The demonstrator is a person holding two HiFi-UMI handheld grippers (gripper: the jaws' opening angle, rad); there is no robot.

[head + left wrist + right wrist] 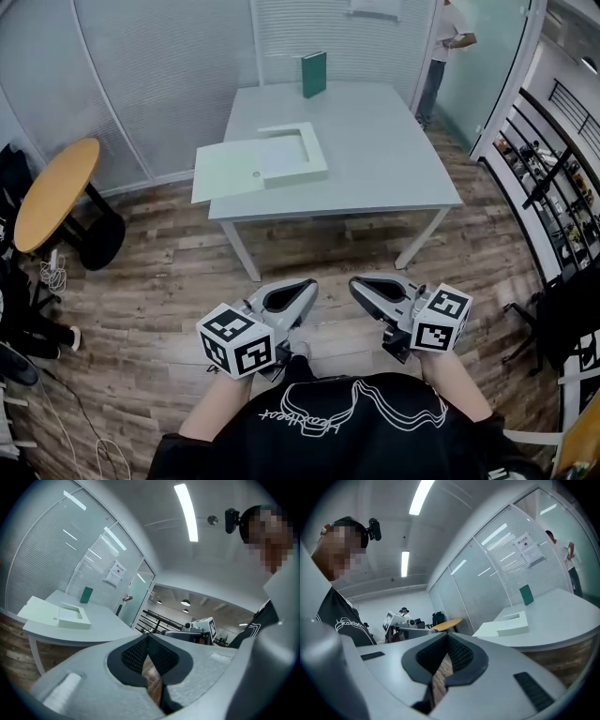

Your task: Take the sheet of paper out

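Clearly, both pairs of jaws are closed on nothing. In the left gripper (pixel 148 641) view and the right gripper (pixel 447 641) view the ribbed pads (pixel 134 654) meet at the tip, and no object is between them. Both grippers are near the person's body, well apart from the table (pixel 394 178), which stands at 12 o'clock. On it, toward 11 o'clock, lies an open box (pixel 298 159) with its lid (pixel 227 172) folded out at 9 o'clock. A pale sheet (pixel 279 157) seems to lie flat in the recess. A green book (pixel 314 74) stands at the far edge. I judge the sheet light, thin and easy to crease. With walls around it, a corner or free edge is the best place to pinch, gently.
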